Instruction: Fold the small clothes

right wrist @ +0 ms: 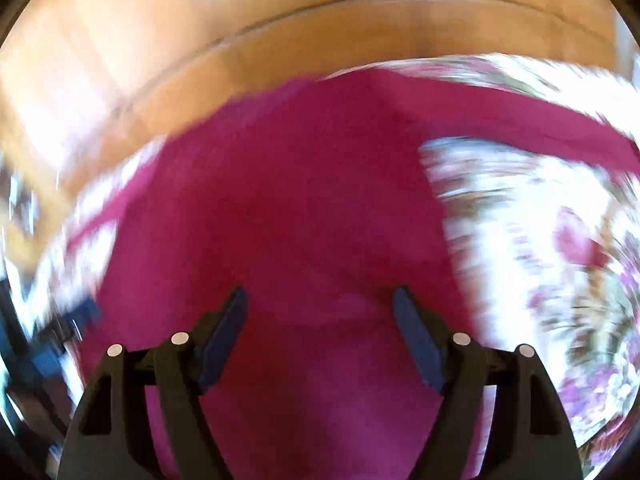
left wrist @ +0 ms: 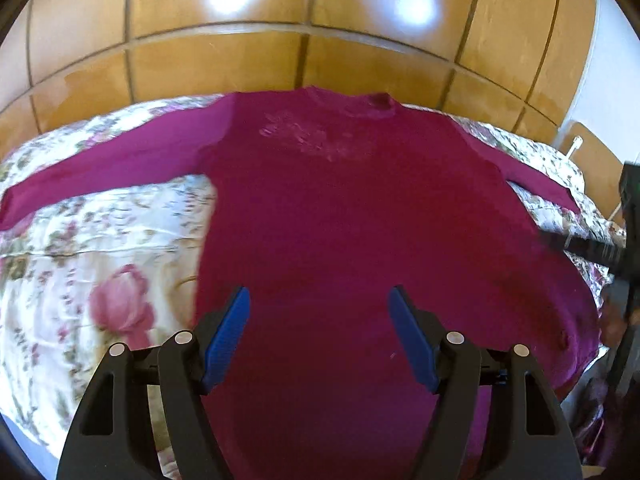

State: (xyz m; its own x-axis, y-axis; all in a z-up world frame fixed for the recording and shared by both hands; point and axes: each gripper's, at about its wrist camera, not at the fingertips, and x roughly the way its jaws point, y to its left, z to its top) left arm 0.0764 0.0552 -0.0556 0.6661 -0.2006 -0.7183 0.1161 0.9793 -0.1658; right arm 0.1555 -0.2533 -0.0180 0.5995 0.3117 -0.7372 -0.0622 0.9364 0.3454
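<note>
A magenta long-sleeved shirt [left wrist: 340, 200] lies spread flat on a floral bedspread [left wrist: 100, 248], neck at the far side and both sleeves stretched outward. My left gripper [left wrist: 318, 292] hovers over the near part of the shirt body. It is open, and its blue pads [left wrist: 226, 340] stand wide apart with nothing between them. The right wrist view is smeared by motion. My right gripper [right wrist: 320, 292] is also open there, over the same shirt [right wrist: 300, 200], with nothing held. A pale print shows on the shirt's chest.
Wooden wardrobe doors [left wrist: 220, 64] rise right behind the bed. The flowered bedspread [right wrist: 540, 240] extends to either side of the shirt. A black object [left wrist: 624, 240] juts in at the right edge of the left wrist view, over the shirt's right side.
</note>
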